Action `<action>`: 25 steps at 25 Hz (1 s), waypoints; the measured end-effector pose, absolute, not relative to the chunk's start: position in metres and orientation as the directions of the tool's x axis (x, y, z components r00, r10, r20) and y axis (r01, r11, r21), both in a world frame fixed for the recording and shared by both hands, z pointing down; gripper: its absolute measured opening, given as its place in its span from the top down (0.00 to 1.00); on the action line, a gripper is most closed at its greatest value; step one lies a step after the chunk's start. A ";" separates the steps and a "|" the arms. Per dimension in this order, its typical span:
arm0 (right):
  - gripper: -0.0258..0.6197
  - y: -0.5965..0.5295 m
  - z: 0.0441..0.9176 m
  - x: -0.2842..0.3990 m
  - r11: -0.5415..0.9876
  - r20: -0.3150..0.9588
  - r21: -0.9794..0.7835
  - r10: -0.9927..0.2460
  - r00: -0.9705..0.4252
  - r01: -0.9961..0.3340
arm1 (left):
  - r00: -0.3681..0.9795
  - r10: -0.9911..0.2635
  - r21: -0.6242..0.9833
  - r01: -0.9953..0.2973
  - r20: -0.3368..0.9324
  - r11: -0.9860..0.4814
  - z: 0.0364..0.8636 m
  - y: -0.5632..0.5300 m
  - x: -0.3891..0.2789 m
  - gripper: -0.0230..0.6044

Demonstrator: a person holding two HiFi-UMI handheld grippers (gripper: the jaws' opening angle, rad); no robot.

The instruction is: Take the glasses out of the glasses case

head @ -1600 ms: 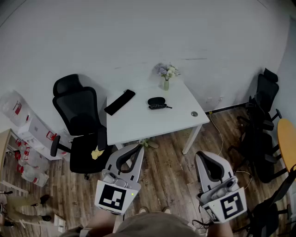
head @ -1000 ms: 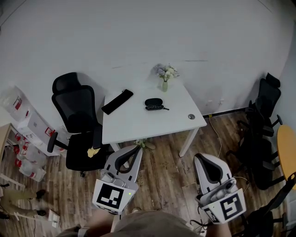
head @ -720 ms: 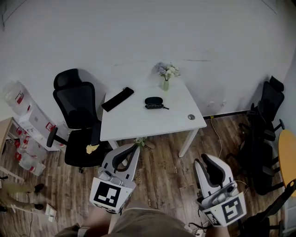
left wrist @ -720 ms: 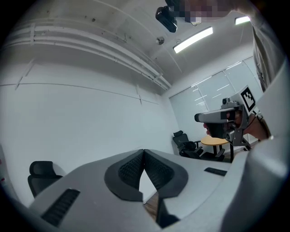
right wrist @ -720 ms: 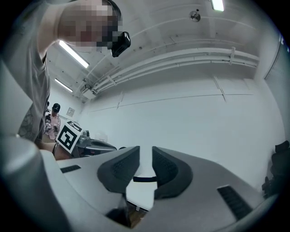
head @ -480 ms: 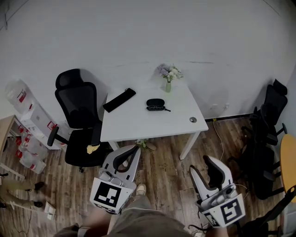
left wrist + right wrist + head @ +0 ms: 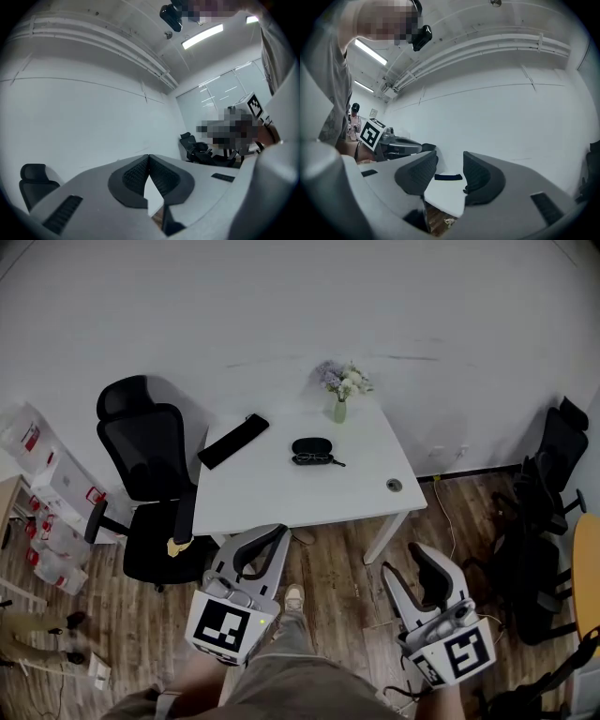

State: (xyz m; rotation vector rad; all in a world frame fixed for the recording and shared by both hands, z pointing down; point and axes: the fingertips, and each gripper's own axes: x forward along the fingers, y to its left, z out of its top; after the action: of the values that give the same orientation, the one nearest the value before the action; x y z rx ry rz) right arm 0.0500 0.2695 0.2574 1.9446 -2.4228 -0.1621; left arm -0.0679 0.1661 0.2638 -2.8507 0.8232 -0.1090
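A black glasses case (image 7: 313,445) lies closed on the white table (image 7: 281,493), with a pair of dark glasses (image 7: 318,460) just in front of it. Both grippers hang over the wooden floor, short of the table's near edge and well away from the case. My left gripper (image 7: 278,532) is shut and empty, its pads meeting (image 7: 149,157). My right gripper (image 7: 409,565) is open with nothing between its fingers (image 7: 450,161). In the right gripper view a small dark shape (image 7: 465,190) on the table (image 7: 443,197) peeks past the right jaw; I cannot tell whether it is the case.
A long black pouch-like object (image 7: 233,441) (image 7: 448,177) lies at the table's left, a vase of flowers (image 7: 339,390) at the back, a small round thing (image 7: 395,485) near the right front corner. Black office chairs stand left (image 7: 141,456) and right (image 7: 553,465). Boxes (image 7: 42,493) line the left wall.
The right gripper's jaws have gone from shut to open. Both grippers have moved forward toward the table, which now sits closer in the head view.
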 end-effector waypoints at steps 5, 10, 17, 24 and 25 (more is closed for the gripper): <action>0.66 0.206 0.271 0.073 0.207 0.016 0.084 -0.978 -0.207 -0.975 | 0.854 -0.520 -0.167 -0.507 0.038 -0.845 0.268 0.107 -0.046 0.94; 0.66 0.128 0.274 0.088 0.217 0.049 0.072 -0.976 -0.214 -0.973 | 0.856 -0.510 -0.175 -0.492 0.085 -0.853 0.279 0.034 -0.026 0.94; 0.66 -0.001 0.273 0.104 0.239 0.080 0.069 -0.969 -0.233 -0.969 | 0.849 -0.510 -0.162 -0.488 0.138 -0.858 0.284 -0.081 -0.010 0.94; 0.66 -0.096 0.284 0.119 0.230 0.146 0.056 -0.965 -0.220 -0.972 | 0.865 -0.475 -0.165 -0.451 0.163 -0.877 0.296 -0.171 0.015 0.94; 0.66 -0.105 0.286 0.120 0.227 0.157 0.060 -0.964 -0.216 -0.972 | 0.867 -0.469 -0.152 -0.448 0.167 -0.881 0.300 -0.178 0.017 0.94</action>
State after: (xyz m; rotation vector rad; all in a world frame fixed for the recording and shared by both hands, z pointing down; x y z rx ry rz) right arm 0.1202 -0.1048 0.2862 1.8571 -2.3304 0.0757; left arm 0.0169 -0.1779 0.2996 -2.9307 0.7222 -0.3033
